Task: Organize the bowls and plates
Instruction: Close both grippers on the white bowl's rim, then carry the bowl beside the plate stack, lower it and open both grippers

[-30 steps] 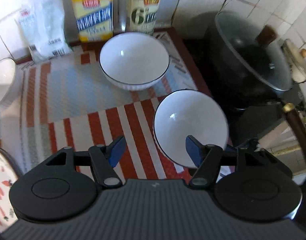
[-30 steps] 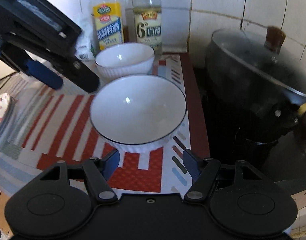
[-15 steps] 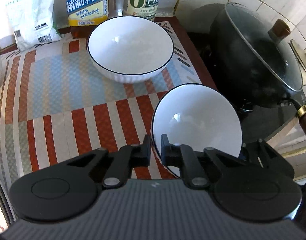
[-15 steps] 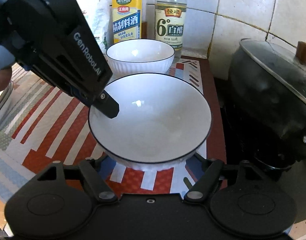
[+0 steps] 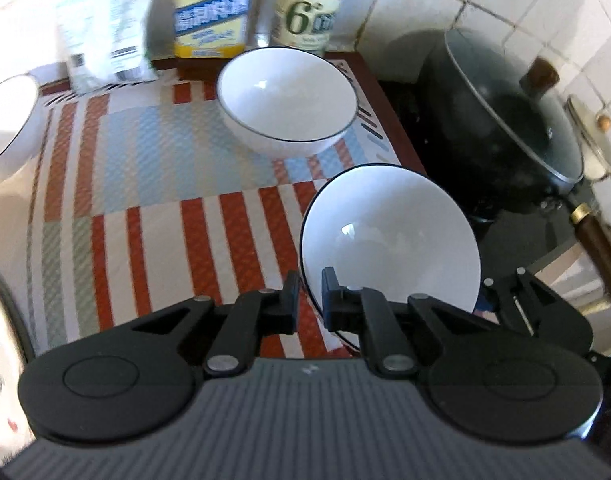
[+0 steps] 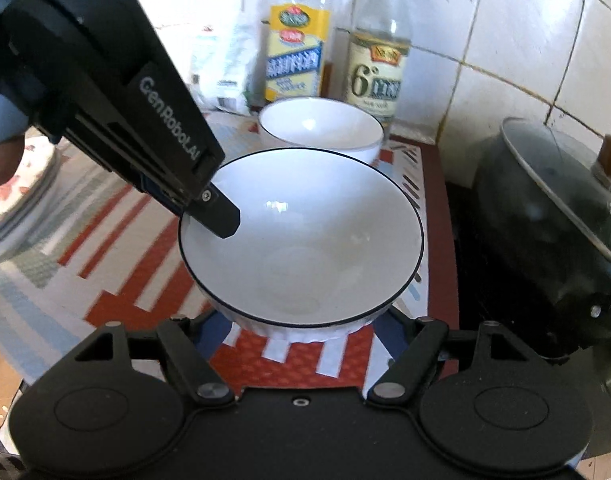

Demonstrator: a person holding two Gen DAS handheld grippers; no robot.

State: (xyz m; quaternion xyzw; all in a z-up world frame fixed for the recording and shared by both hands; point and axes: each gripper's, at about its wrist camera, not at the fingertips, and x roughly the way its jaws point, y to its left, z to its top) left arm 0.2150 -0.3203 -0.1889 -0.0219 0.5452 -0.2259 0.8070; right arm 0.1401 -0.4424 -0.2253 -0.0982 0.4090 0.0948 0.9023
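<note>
- My left gripper [image 5: 307,300] has its jaws drawn almost together on the rim of the near bowl [image 5: 389,240], one finger inside the wall and one outside, so the rim is pinched between the pads.
- My right gripper [image 6: 301,320] has its jaws spread wide with the same bowl's base sitting between them; I cannot tell whether the fingers actually touch it.
- The near bowl sits tipped toward its right over the striped mat [image 5: 145,208], at the mat's right edge beside the black wok [image 5: 505,120]. Whether its base is off the mat I cannot tell.
- The far bowl [image 5: 287,100] stands upright on the mat in front of the two bottles [image 5: 309,8], probably where this one gets stacked.
- Risk: a one-point rim pinch on glazed ceramic could let the bowl pivot or slip out.
- Risk: swinging it right could knock the wok's lid; carrying it too low could clip the far bowl's rim and chip it.
- Risk: my two grippers are close together and could collide.
</note>
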